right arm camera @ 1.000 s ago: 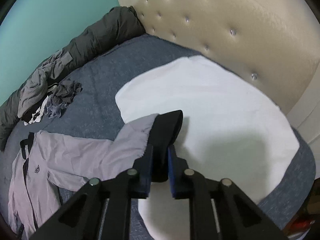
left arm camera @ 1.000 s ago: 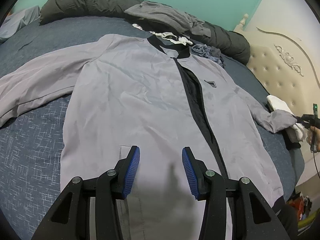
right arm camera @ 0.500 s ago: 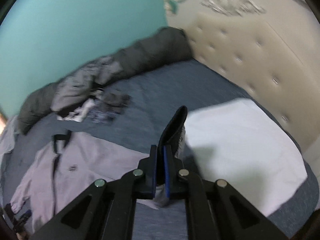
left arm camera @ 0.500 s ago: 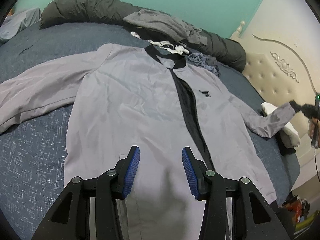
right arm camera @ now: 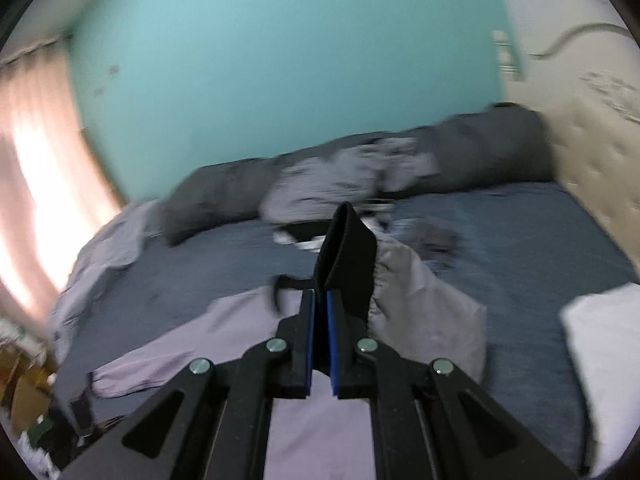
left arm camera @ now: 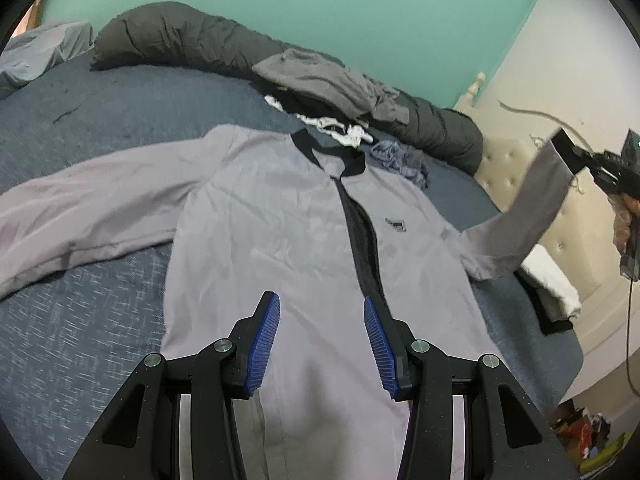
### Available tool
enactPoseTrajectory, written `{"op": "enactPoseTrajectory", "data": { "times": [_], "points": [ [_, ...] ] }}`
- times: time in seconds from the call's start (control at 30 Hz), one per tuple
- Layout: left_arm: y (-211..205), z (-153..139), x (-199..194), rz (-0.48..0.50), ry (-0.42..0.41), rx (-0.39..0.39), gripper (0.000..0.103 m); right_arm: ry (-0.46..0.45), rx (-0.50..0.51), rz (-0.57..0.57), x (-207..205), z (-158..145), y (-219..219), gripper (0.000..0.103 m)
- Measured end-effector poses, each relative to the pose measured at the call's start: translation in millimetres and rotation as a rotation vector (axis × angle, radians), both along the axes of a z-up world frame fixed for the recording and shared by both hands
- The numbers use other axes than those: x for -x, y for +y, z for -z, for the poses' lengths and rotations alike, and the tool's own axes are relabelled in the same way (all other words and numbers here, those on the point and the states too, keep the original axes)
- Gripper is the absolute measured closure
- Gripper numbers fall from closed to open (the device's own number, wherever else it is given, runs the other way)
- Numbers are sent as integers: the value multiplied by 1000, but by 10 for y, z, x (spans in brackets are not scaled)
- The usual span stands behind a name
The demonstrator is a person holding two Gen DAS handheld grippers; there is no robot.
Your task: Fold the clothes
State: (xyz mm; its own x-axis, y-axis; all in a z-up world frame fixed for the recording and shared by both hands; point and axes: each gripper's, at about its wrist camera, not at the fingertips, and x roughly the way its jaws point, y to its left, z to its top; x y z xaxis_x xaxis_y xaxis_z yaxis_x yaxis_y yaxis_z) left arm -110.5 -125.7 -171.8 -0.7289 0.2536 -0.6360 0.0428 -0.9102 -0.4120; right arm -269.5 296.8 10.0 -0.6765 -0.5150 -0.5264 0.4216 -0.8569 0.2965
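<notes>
A light grey jacket with black collar and zip band lies face up on the blue bed, its left sleeve spread flat. My left gripper hovers open over the jacket's lower front, nothing between its blue pads. My right gripper is shut on the black cuff of the right sleeve. In the left wrist view that sleeve hangs raised off the bed, held at the cuff by the right gripper at the far right.
A dark rolled duvet and a heap of grey and white clothes lie along the teal wall. A white pillow rests by the cream tufted headboard. Clutter sits on the floor at the lower right.
My right gripper lifted the sleeve cuff off the white pillow and swung it up and toward the jacket body, turning its view across the bed. The left gripper rose a little.
</notes>
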Motion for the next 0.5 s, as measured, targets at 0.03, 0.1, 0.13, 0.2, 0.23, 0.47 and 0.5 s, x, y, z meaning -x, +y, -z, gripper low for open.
{"op": "enactPoseTrajectory", "data": {
  "times": [0.03,0.1,0.13,0.2,0.23,0.47,0.5],
  "points": [
    [-26,-56,-35,-3,7,4,55,3,7,-42,-49,-12,-189,97],
    [-80,-173,-109,-10,19,13,55,-9,14,-128,-174,31,-579,97],
    [-111,-237,-150,-13,23,23,55,-22,14,-172,-248,81,-780,97],
    [-168,-345,-224,-24,33,44,55,-42,27,-249,-402,194,-1116,97],
    [-201,-401,-268,-34,37,59,55,-51,39,-283,-481,257,-1258,97],
    [-365,-634,-519,-62,36,121,55,-199,-22,-464,-935,1107,-2152,97],
    [-376,-648,-544,-61,34,129,55,-219,-29,-478,-978,1229,-2233,97]
  ]
}}
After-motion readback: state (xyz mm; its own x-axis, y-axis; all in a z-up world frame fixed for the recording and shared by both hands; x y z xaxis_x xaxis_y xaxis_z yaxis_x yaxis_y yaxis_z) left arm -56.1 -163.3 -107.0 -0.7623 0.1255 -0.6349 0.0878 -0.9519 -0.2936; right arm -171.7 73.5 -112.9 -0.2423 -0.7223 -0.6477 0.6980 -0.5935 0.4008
